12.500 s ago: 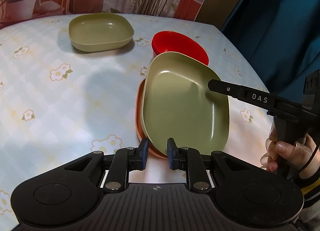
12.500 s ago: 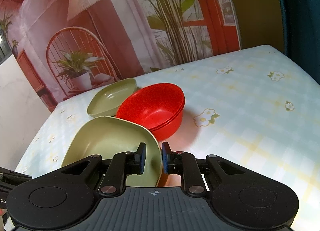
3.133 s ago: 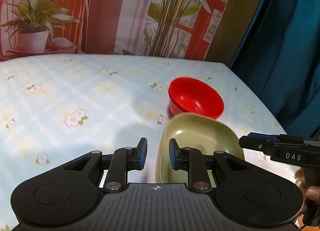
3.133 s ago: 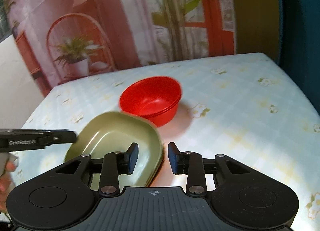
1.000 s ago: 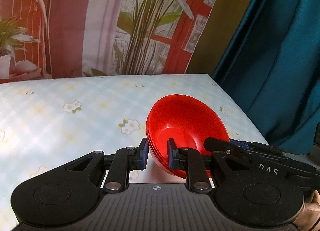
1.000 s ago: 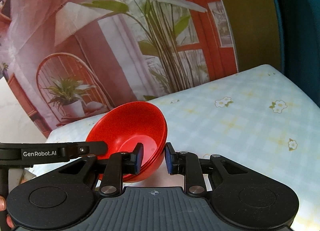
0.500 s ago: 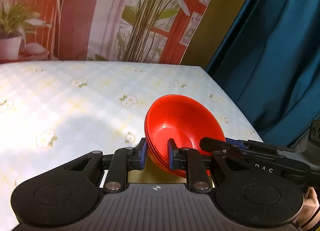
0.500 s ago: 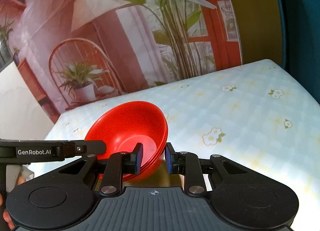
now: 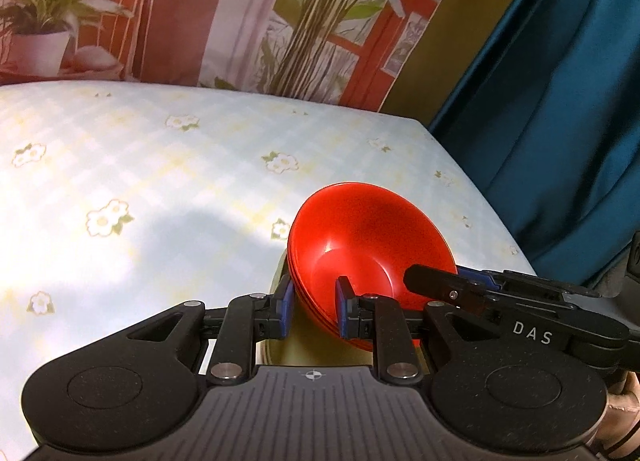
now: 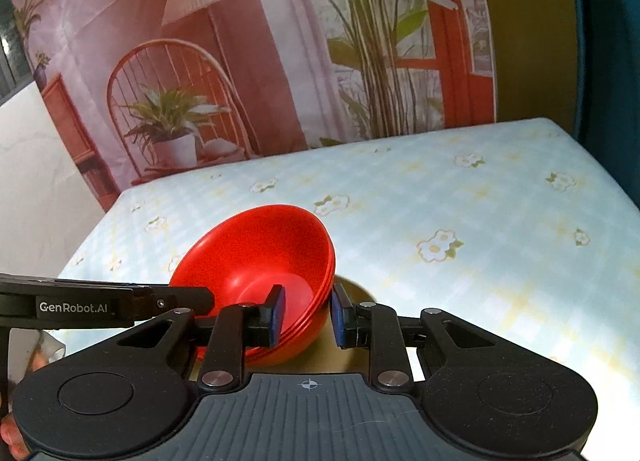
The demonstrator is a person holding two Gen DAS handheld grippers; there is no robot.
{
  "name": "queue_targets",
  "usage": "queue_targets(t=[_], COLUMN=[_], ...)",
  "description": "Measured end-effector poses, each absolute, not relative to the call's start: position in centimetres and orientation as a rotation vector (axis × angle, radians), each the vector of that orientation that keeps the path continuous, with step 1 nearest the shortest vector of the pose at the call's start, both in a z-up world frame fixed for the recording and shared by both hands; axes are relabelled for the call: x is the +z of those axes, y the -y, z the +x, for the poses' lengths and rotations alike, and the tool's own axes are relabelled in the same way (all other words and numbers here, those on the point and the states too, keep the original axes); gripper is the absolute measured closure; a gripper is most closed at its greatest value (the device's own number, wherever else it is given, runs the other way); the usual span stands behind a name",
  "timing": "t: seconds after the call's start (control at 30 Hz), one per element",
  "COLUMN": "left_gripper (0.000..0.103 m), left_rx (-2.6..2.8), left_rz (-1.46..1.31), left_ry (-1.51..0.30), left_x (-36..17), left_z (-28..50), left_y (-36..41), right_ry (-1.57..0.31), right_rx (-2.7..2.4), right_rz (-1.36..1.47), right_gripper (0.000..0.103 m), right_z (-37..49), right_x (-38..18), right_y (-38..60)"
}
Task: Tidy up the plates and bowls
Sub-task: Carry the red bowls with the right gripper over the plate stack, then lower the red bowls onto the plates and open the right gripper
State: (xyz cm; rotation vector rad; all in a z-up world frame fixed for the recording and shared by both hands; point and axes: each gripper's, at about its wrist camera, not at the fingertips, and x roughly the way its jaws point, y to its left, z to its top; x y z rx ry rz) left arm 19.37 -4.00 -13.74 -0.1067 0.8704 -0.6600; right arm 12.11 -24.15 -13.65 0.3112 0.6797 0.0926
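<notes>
Stack of red bowls [image 9: 370,249] over a green plate [image 9: 298,345] on the floral tablecloth [image 9: 140,197], left gripper [image 9: 311,307] clamped on its near rim, right gripper [image 10: 306,315] likewise — opposite side.

We see lots of bare table [image 9: 120,165] to the left and far side, but the red bowls [image 9: 368,237] and green plate [image 9: 288,341] fill the near right corner, close by the blue curtain [image 9: 560,121].

Three nested red bowls [image 9: 372,245], one green plate [image 9: 296,345], two claws
</notes>
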Motion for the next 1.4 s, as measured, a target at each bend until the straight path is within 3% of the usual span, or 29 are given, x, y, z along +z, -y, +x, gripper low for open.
queue_targets(t=[0.5,0.67,0.93,1.1,1.2,1.3,1.37,1.4], left_gripper=[0.08,0.065,0.053,0.049,0.041,0.021,0.0,0.0], left_rx=[-0.649,-0.638,-0.618,-0.584,-0.551,-0.507,-0.454,-0.43], left_rz=[-0.067,-0.027,0.013,0.053,0.084,0.096,0.096,0.097], left_ry=[-0.864,-0.828,-0.77,-0.733,-0.697,-0.664,-0.613,-0.584], left_x=[-14.7,-13.8,-12.6,-11.4,-10.3,-8.9,-7.7,-7.2], left_z=[19.0,18.4,16.9,16.2,15.2,14.0,12.8,12.2], left_y=[4.2,4.1,3.8,3.5,2.8,1.5,0.0,-0.6], right_ry=[-0.73,-0.725,-0.679,-0.676,-0.669,-0.654,-0.643,-0.639], right_rx=[0.093,0.091,0.079,0.052,0.051,0.054,0.057,0.058], right_rz=[0.328,0.317,0.263,0.225,0.191,0.17,0.163,0.157], right_gripper=[0.081,0.078,0.072,0.061,0.05,0.041,0.036,0.031], right_z=[13.2,13.0,11.7,10.8,10.0,9.0,8.2,7.8], right_x=[-15.9,-15.4,-13.7,-13.0,-12.1,-10.9,-10.1,-9.6], right_y=[24.0,23.8,24.1,24.1,23.8,23.6,23.5,23.4])
